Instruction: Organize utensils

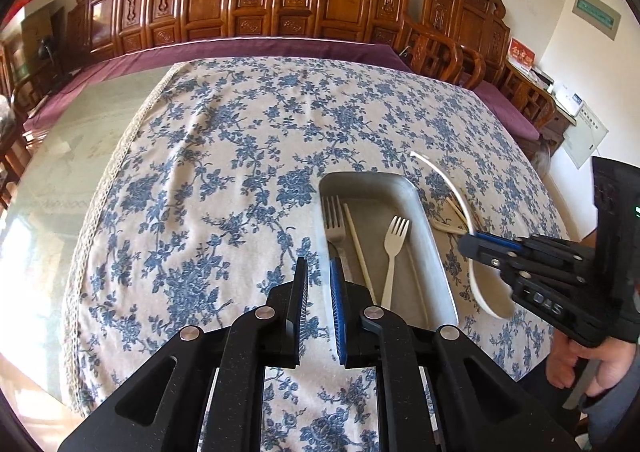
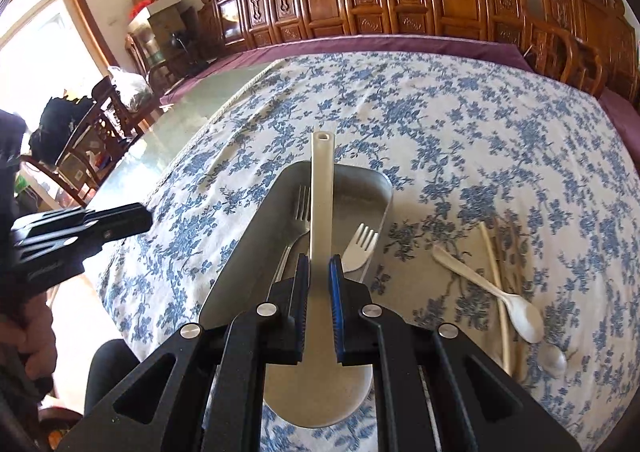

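Observation:
My right gripper [image 2: 319,264] is shut on the handle of a large white serving spoon [image 2: 322,188], whose bowl lies near the camera. It hangs over a metal tray [image 2: 386,188] that holds a metal fork [image 2: 302,208] and a white fork [image 2: 362,244]. In the left wrist view the right gripper [image 1: 472,248] carries the serving spoon [image 1: 460,196] edge-on, just right of the tray [image 1: 380,177]. A chopstick [image 1: 358,248] lies between the tray's two forks. My left gripper [image 1: 319,272] is shut and empty, above the cloth at the tray's near left side.
A white spoon [image 2: 492,292], several chopsticks [image 2: 496,272] and a metal spoon [image 2: 554,360] lie on the blue floral tablecloth [image 2: 480,124] right of the tray. Carved wooden chairs [image 1: 280,0] line the far side. Bare glass tabletop [image 1: 80,140] shows at the left.

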`<state>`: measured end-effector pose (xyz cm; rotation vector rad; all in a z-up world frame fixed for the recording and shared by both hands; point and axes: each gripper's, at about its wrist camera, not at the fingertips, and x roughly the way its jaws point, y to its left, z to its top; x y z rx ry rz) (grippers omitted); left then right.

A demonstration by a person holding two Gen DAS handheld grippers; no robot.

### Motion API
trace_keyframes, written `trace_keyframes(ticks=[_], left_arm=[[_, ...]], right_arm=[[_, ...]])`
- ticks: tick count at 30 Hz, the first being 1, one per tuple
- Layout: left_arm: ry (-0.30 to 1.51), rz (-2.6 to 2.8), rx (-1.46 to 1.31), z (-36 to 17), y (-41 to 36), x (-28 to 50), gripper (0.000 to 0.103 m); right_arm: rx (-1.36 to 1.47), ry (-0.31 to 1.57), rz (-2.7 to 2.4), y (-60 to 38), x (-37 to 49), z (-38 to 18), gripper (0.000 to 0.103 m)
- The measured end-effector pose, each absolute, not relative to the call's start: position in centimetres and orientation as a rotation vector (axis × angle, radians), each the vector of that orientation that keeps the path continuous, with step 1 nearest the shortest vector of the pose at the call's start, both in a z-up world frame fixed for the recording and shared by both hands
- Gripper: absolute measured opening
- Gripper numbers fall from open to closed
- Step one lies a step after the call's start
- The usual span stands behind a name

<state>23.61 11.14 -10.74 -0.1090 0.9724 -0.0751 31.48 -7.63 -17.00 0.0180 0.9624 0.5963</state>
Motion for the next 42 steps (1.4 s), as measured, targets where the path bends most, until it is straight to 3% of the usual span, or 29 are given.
trace_keyframes(ticks=[18,42], left_arm=[[0.980,-0.043,-0.114,-11.0,12.9,22.7,0.014],[0.977,-0.104,-0.080,-10.7,8.0,23.4,0.017]], right_arm=[[0.062,1.072,0.568,-4.5,33.5,-21.8,0.015],[0.000,0.930,0.546,-12.6,29.2,-16.8,0.015]])
